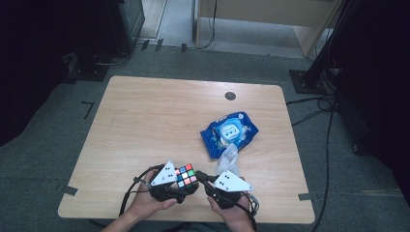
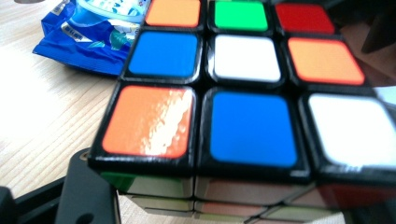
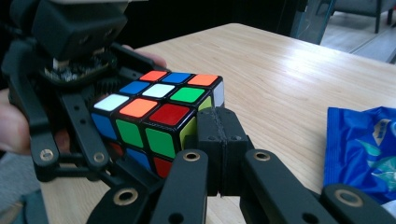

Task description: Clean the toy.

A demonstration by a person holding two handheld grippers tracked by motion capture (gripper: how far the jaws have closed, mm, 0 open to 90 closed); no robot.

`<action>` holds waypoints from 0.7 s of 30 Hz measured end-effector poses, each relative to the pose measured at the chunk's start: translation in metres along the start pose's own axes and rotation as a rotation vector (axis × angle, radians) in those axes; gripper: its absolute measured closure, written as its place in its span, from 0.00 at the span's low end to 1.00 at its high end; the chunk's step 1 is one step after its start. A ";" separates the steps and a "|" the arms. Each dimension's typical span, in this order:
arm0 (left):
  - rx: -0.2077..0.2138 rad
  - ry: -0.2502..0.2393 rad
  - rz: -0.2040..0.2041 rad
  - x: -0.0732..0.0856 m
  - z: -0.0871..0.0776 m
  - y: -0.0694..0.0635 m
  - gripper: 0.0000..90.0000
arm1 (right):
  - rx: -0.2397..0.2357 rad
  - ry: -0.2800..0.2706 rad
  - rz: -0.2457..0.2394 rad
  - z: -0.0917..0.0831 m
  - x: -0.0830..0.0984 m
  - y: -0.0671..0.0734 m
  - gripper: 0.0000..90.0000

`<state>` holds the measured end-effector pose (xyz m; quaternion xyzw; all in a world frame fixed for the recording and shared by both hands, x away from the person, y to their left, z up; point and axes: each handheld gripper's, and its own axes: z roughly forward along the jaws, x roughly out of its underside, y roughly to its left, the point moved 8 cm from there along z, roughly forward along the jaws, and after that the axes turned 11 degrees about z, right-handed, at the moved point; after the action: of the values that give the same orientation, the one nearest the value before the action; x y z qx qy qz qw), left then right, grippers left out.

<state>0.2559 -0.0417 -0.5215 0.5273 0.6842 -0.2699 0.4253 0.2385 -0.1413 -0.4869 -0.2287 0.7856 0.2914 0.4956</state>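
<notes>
Puzzle cube [image 1: 186,176]: between left gripper [image 1: 180,190] fingers, just left of right gripper [image 1: 202,178] fingertips. Wipes packet [image 1: 230,132]: on table [image 1: 145,121], beyond right fingertips.

I see glossy plastic stickers on the Rubik's cube [image 2: 243,93], a shiny blue wet-wipes pack [image 1: 230,132], and a matt wood-grain table [image 1: 154,121].

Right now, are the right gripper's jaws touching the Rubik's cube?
Cannot tell. In the right gripper view the right gripper, jaws shut together, sits right against the near corner of the Rubik's cube, but neither contact nor a gap shows plainly.
</notes>
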 end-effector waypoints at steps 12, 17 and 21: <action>-0.055 0.006 0.035 -0.003 -0.005 0.004 0.37 | -0.051 -0.073 0.254 -0.010 -0.011 -0.012 0.65; -0.106 0.045 0.040 0.001 0.001 0.006 0.37 | -0.087 -0.046 0.324 -0.007 -0.013 0.000 0.48; -0.138 0.073 0.078 0.002 0.005 0.002 0.37 | -0.071 0.011 0.356 0.004 -0.006 0.008 0.41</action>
<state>0.2591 -0.0446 -0.5252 0.5327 0.6952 -0.1859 0.4454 0.2381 -0.1320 -0.4809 -0.1051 0.8055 0.4009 0.4235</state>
